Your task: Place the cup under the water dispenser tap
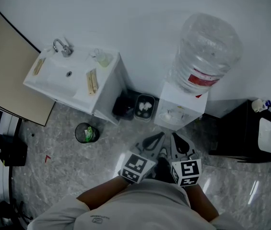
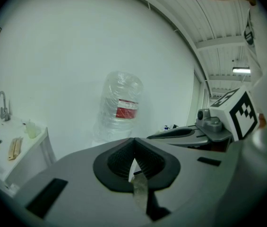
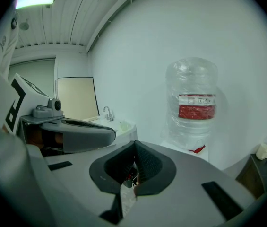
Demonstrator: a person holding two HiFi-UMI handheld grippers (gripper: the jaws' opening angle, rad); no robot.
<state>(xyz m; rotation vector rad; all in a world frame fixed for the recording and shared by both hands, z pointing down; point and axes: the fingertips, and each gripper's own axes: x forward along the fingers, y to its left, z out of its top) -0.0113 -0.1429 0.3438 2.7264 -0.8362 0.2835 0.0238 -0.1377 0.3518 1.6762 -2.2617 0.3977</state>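
Well, my left tongs (image 2: pixel 134 161) and right tongs (image 3: pixel 134 167) are both pressed together, empty. The translucent cup (image 1: pixel 102 58) stands on the sink's (image 1: pixel 53 78) corner, well apart from the water dispenser (image 1: pixel 183 104). It looks light, thin-walled and crushable; I'd pinch its wall gently.

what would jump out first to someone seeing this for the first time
The big clear water bottle with its red label, standing on the white dispenser against the wall right of centre, draws the eye first. Next come the white sink at upper left, and the left tool and right tool, side by side at the bottom with jaws together and nothing in them.
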